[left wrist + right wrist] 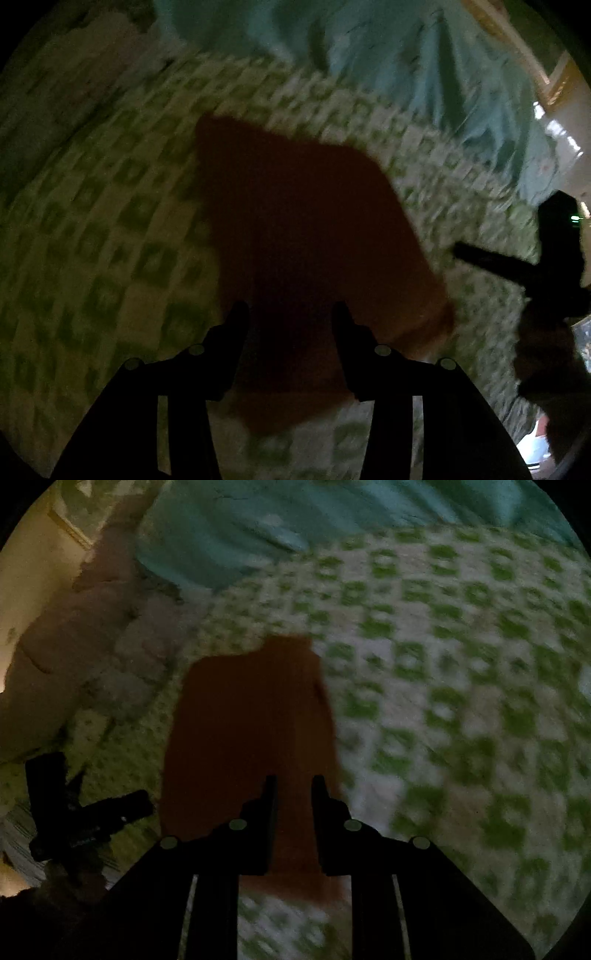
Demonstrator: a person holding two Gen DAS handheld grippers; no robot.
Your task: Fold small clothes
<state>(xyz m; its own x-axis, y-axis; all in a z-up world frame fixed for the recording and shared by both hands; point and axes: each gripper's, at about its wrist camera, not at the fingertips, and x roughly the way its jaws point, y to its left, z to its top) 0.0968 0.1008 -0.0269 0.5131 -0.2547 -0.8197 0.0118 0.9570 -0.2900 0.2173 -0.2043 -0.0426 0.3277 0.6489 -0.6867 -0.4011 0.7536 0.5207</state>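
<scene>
A small dark red-brown garment (pixel 306 229) lies flat on a green-and-white patterned bedspread (pixel 110 236). My left gripper (pixel 290 310) is open above its near edge, jaws wide apart and holding nothing. In the right wrist view the same garment (pixel 251 720) lies straight ahead. My right gripper (pixel 293 782) hovers over its near right part with a narrow gap between the jaws, nothing between them. The right gripper also shows at the right of the left wrist view (pixel 554 254), and the left gripper at the lower left of the right wrist view (pixel 85 812). Both views are dim and blurred.
A crumpled teal cloth (pixel 406 55) lies at the far side of the bed, also in the right wrist view (pixel 229 528). A pinkish pile (pixel 92 635) sits at the left. A pale wall and frame (pixel 561 92) stand at the far right.
</scene>
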